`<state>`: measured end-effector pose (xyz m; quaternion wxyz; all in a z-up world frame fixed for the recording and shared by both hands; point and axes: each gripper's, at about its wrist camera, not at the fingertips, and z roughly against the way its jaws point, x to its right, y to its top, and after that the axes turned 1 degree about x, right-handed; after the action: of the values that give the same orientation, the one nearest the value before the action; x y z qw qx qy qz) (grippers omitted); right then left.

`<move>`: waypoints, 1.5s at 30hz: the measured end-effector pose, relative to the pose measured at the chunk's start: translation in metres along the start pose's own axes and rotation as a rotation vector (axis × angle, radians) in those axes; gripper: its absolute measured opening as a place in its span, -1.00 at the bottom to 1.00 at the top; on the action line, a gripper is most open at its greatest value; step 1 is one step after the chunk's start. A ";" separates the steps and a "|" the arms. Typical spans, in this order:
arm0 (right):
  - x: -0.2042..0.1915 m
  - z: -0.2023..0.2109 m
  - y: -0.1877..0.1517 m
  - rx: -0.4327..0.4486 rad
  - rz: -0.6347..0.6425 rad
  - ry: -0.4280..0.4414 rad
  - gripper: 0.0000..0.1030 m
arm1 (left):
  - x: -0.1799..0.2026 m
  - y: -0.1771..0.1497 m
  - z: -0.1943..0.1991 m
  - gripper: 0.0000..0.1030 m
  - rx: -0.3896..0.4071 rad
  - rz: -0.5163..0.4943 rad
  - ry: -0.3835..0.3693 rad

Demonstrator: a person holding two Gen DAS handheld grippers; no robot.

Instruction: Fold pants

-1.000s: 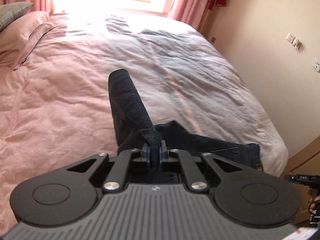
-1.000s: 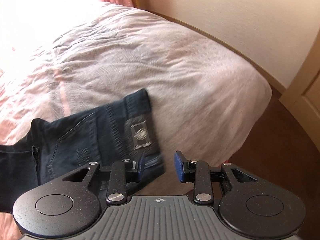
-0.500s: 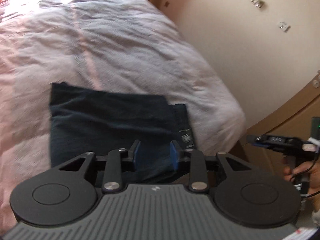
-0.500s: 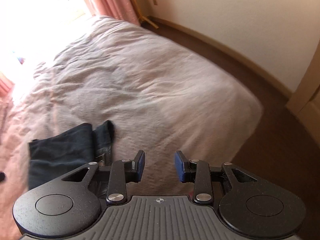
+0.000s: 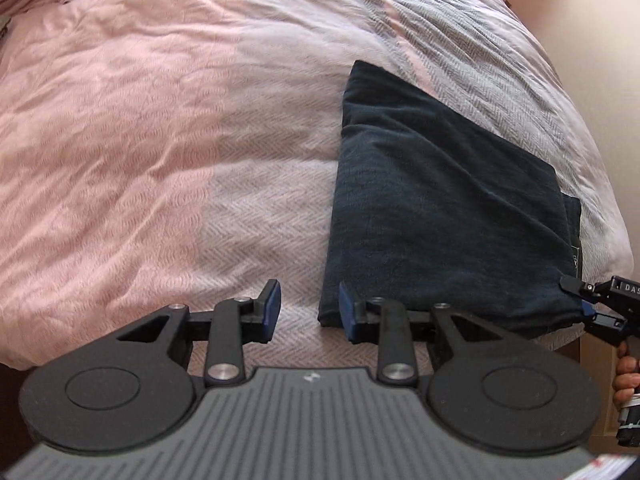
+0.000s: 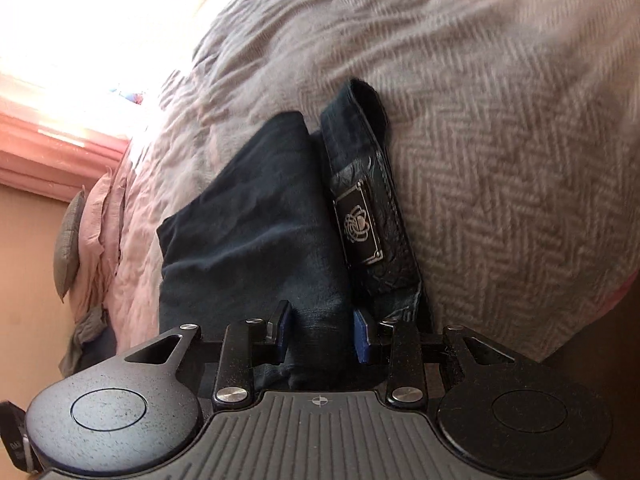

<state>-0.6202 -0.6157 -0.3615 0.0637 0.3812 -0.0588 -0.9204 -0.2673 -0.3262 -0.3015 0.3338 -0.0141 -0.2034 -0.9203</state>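
Pants (image 5: 436, 208) folded on bed (image 5: 160, 140).

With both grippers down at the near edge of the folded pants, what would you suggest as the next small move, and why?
Probably close both on that edge. The right gripper stands open with the near edge of the pants between its pads; the left gripper is open at the near left corner, its pads not pressing. Gripping both ends would allow another fold over the bedspread.

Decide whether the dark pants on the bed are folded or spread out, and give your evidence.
Folded. The pants lie on the bed as a compact rectangle, one layer over another, with the waistband patch showing beside the top layer.
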 end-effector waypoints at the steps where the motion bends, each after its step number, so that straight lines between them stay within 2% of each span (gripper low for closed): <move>1: 0.003 -0.003 0.000 0.005 -0.028 0.015 -0.54 | 0.001 -0.001 -0.003 -0.49 0.001 0.001 -0.003; 2: 0.001 -0.003 0.001 0.021 -0.015 0.032 -0.83 | 0.003 -0.001 -0.006 -0.49 0.010 0.002 -0.007; 6: -0.039 0.042 -0.006 0.246 0.264 0.105 -0.87 | 0.012 -0.001 -0.010 -0.49 0.062 -0.004 -0.052; 8: -0.038 0.061 -0.011 0.326 0.292 0.065 -0.87 | 0.019 0.002 -0.016 -0.49 0.059 -0.022 -0.066; 9: -0.028 0.064 -0.015 0.339 0.284 0.013 -0.87 | 0.022 0.002 -0.020 -0.49 0.052 -0.031 -0.071; 10: -0.017 0.060 -0.018 0.313 0.269 -0.039 -0.87 | 0.025 0.003 -0.024 -0.49 0.047 -0.037 -0.076; 11: -0.004 0.050 -0.019 0.249 0.239 -0.074 -0.84 | 0.028 0.002 -0.029 -0.49 0.041 -0.043 -0.080; 12: 0.007 0.039 -0.018 0.187 0.210 -0.104 -0.78 | 0.031 0.002 -0.033 -0.49 0.034 -0.051 -0.078; 13: 0.009 0.034 -0.017 0.171 0.204 -0.128 -0.67 | 0.033 0.001 -0.037 -0.49 0.026 -0.059 -0.072; 15: 0.003 0.030 -0.010 0.138 0.232 -0.132 -0.03 | 0.034 0.001 -0.041 -0.49 0.023 -0.060 -0.074; 16: 0.000 0.032 -0.007 0.129 0.247 -0.119 -0.01 | 0.034 0.002 -0.042 -0.49 0.022 -0.056 -0.074; 19: -0.004 0.048 0.002 0.171 0.253 -0.077 -0.01 | 0.033 0.004 -0.040 -0.49 0.034 -0.059 -0.078; 22: 0.009 0.055 0.013 0.275 0.146 -0.004 -0.04 | 0.032 0.008 -0.043 -0.49 0.050 -0.071 -0.071; 24: 0.021 0.037 0.021 0.257 0.072 -0.047 -0.20 | 0.033 0.012 -0.049 -0.49 0.030 -0.076 -0.048; 25: 0.025 0.026 0.025 0.216 0.064 -0.108 -0.22 | 0.032 0.015 -0.050 -0.49 0.034 -0.082 -0.040; 26: 0.027 0.023 0.028 0.213 0.058 -0.128 -0.24 | 0.032 0.018 -0.048 -0.49 0.053 -0.089 -0.044; 28: 0.012 0.035 0.032 0.299 0.103 -0.128 -0.24 | 0.031 0.030 -0.044 -0.49 0.105 -0.113 -0.062; 30: -0.011 0.048 0.034 0.406 0.224 -0.160 -0.26 | 0.037 0.047 -0.047 -0.53 0.141 -0.140 -0.063; 31: -0.020 0.047 0.039 0.426 0.269 -0.159 -0.35 | 0.041 0.056 -0.050 -0.53 0.157 -0.148 -0.072; 33: -0.034 0.033 0.051 0.418 0.362 -0.141 -0.66 | 0.055 0.076 -0.058 -0.53 0.207 -0.177 -0.112; 36: -0.045 -0.005 0.070 0.369 0.492 -0.156 -0.71 | 0.086 0.106 -0.083 -0.53 0.266 -0.252 -0.186; 37: -0.044 -0.018 0.077 0.348 0.506 -0.185 -0.71 | 0.093 0.114 -0.096 -0.52 0.261 -0.269 -0.210; 39: -0.036 -0.043 0.089 0.315 0.551 -0.248 -0.71 | 0.106 0.128 -0.127 -0.52 0.242 -0.294 -0.205; 40: -0.030 -0.051 0.094 0.304 0.555 -0.266 -0.71 | 0.111 0.133 -0.142 -0.54 0.221 -0.306 -0.183; 42: -0.010 -0.058 0.109 0.268 0.473 -0.232 -0.69 | 0.115 0.137 -0.169 -0.69 0.187 -0.334 -0.137; 43: -0.005 -0.053 0.113 0.267 0.425 -0.213 -0.69 | 0.115 0.138 -0.170 -0.70 0.190 -0.330 -0.139; 45: -0.003 -0.033 0.113 0.327 0.371 -0.262 -0.69 | 0.106 0.135 -0.158 -0.70 0.216 -0.287 -0.158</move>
<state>-0.5863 -0.7288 -0.3644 0.1608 0.2468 -0.2831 -0.9127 -0.2485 -0.5452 -0.3794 0.1818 -0.0211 -0.3267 -0.9272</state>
